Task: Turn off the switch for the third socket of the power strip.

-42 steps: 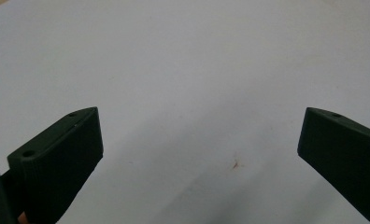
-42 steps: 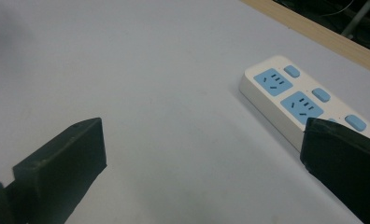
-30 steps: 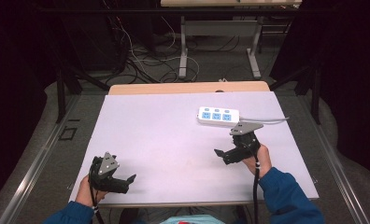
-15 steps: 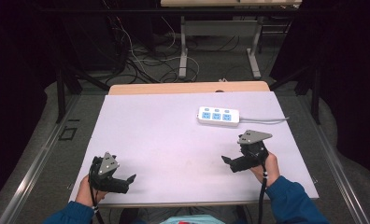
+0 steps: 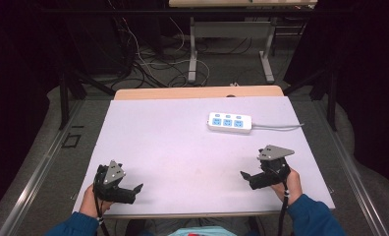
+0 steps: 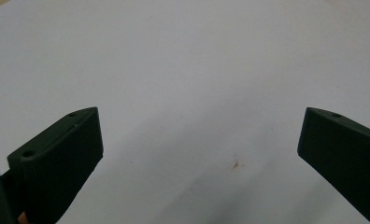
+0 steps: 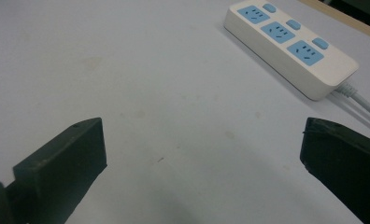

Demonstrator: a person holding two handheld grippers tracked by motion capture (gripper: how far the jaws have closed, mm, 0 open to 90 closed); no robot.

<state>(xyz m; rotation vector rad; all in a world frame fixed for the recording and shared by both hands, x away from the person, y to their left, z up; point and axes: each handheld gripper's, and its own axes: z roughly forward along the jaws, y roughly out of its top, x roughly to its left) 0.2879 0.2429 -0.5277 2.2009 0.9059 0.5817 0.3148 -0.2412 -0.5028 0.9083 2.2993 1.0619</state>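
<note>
- High view: the white power strip [image 5: 229,122] lies flat on the far right part of the pale table [image 5: 182,142], its three blue sockets facing up and its grey cord [image 5: 281,127] trailing off to the right edge.
- Right gripper [image 5: 255,176] sits near the table's front right corner, well apart from the strip — its jaws are spread wide with nothing between them.
- Right gripper view: the strip [image 7: 290,46] lies ahead and to the right of the parted jaws, bare tabletop beneath them.
- Left gripper [image 5: 128,191] rests at the front left corner, far from the strip; its jaws are likewise spread and empty.
- Left gripper view: a small brown speck [image 6: 235,164] marks the table between the jaws.
</note>
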